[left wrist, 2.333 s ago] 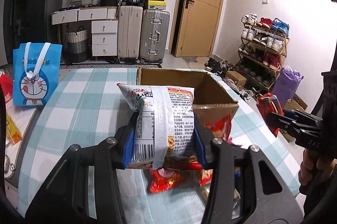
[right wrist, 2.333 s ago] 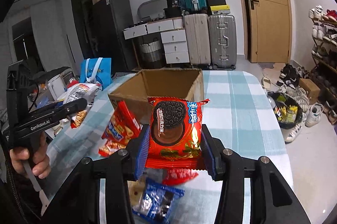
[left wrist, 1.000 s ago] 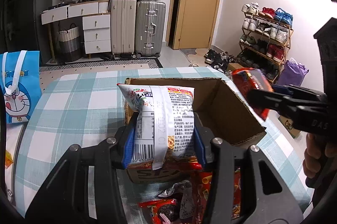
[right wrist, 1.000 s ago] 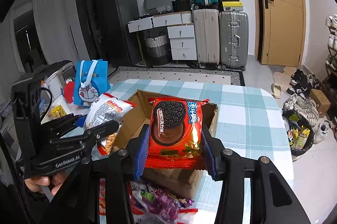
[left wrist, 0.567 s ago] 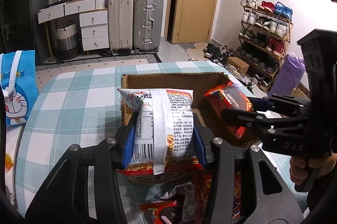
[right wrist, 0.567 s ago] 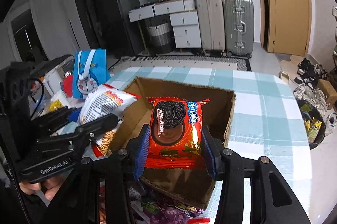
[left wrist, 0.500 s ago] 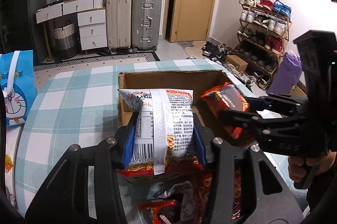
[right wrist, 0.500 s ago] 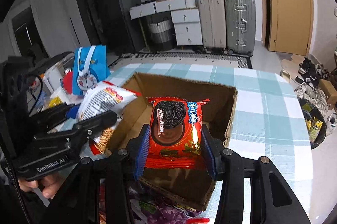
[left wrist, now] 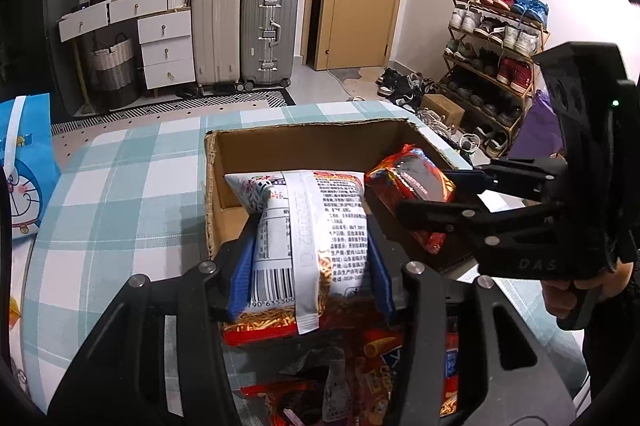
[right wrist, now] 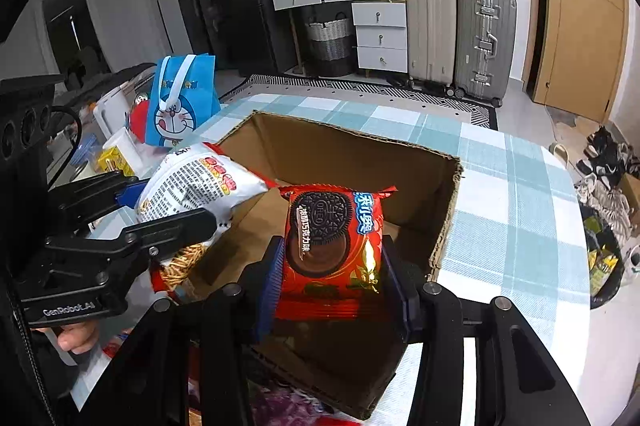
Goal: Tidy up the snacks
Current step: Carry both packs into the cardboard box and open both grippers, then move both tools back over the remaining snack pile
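The box [right wrist: 448, 209], an open cardboard one, sits in the middle of both views on the checked table [left wrist: 120, 193]. What shows of its floor is bare brown card, with no snack lying on it; the near part is hidden behind the held packets.

The left gripper [left wrist: 311, 262] is clamped on a white bag [left wrist: 308, 238] of stick snacks, back label facing the camera, at the centre of the left wrist view. The bag hangs over the box's near left wall. In the right wrist view the same bag [right wrist: 192, 193] juts in from the left edge over the box's left rim.

The right gripper [right wrist: 334, 276] is closed on a red Oreo pack [right wrist: 334, 250], held upright at the centre of its own view, above the box's near wall. From the left wrist view the pack [left wrist: 412, 185] pokes in from the right, over the box's right side, close beside the white bag.

More snack packets [left wrist: 360, 378] lie heaped on the table at the bottom of the left wrist view, in front of the box.

A blue cartoon tote [right wrist: 180, 105] stands at the table's edge, upper left in the right wrist view. Suitcases [left wrist: 244, 29] and a shoe rack [left wrist: 492, 49] line the far walls.
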Demonstrator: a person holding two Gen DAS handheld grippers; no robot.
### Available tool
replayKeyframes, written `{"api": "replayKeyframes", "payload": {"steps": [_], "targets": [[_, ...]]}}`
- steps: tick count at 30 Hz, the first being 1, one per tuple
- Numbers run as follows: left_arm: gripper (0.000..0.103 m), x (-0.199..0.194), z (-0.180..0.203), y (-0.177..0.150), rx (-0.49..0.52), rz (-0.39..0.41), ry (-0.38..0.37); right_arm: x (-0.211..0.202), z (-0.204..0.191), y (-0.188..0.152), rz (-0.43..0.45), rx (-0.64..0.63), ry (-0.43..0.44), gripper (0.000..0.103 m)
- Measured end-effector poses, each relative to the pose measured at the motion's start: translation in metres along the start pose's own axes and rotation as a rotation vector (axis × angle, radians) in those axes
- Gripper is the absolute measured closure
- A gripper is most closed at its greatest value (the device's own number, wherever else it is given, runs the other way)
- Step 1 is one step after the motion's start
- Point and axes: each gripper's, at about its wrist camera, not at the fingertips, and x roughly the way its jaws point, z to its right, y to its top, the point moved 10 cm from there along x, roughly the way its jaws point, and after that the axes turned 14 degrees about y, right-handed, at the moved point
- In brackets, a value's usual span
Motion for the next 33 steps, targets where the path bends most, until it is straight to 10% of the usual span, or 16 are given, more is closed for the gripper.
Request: {"api": "replayKeyframes", "payload": {"steps": [6,14,33], "targets": [[0.047,-0.005,-0.004,0.003,0.009,0.022,0.009,-0.012,-0.005,0.002,0.053,0.026,0.012,0.050],[0.004,-0.045,-0.021,0.002,-0.028,0.074,0.032,-0.057,-0.029,-0.003,0.161,0.005,-0.050,0.001],[0.001,-0.126,-0.045,-0.100,-0.066,0.023,0.032,-0.114,-0.052,-0.108,0.168,0.155,-0.145,0.000]]}}
